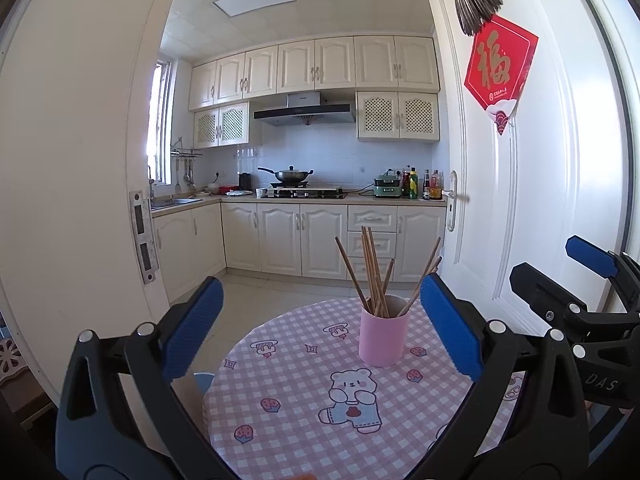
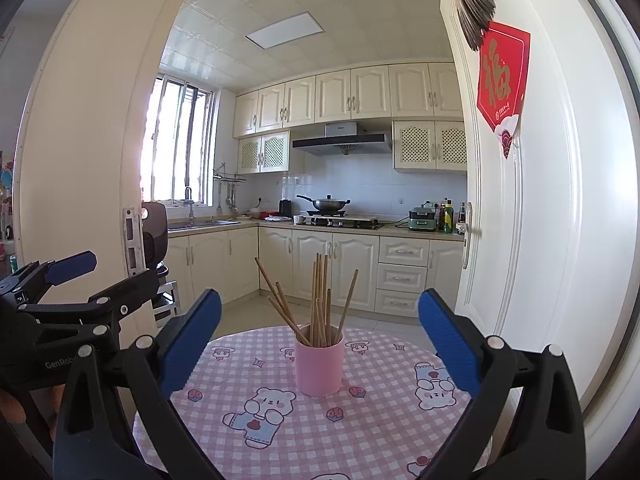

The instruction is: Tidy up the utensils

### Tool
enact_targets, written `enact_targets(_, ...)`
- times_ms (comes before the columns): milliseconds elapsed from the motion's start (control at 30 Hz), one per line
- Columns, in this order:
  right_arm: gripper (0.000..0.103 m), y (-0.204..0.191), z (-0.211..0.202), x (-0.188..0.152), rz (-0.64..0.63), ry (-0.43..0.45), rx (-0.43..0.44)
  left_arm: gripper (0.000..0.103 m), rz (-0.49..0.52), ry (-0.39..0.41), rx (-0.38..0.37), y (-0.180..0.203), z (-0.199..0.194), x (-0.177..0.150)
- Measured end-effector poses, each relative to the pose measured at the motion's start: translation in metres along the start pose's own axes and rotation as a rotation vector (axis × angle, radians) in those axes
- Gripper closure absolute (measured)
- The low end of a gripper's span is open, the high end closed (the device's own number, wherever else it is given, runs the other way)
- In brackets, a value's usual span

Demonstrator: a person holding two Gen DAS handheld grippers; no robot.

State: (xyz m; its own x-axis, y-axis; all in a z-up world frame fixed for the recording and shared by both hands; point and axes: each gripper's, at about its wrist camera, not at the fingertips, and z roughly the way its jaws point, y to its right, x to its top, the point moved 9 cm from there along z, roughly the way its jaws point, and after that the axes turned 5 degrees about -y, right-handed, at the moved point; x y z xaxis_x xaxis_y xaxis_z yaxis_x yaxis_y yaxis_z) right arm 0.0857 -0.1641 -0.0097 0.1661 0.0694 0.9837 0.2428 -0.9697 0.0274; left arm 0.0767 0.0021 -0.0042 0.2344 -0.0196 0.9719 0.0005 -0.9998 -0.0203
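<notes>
Cup: a pink cup (image 2: pixel 319 366) is standing upright near the middle of the round table (image 2: pixel 384 432), on a pink checked cloth with bear prints.
Chopsticks: wooden chopsticks (image 2: pixel 320 300) are sitting in the cup, fanning out; a few are leaning well to the side, the rest are bunching near upright.
Left gripper: the left gripper (image 1: pixel 318 326) is hovering over the near table edge, jaws spread wide, gripping nothing.
Right gripper: the right gripper (image 2: pixel 320 340) is hanging just back from the cup, jaws spread wide, nothing between them.
Loose utensils: none are showing on the cloth in either view.
Step, as judged: looking like either a finished sort or a tidy-up of the splayed sticks.
Doing it well: if gathering, be closing on the sticks above the rim, not on the cup, and be steadying the cup with the other gripper, since it seems light and tippable.
</notes>
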Motion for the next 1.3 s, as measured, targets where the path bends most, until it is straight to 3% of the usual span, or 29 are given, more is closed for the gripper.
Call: enact_targets(1300, 0.008, -0.0012, 0.0029, -0.0057, 0.008, -0.005, -0.005, 0.006, -0.002, 0.001, 0.002, 0.0017, 0.0036, -0.0020)
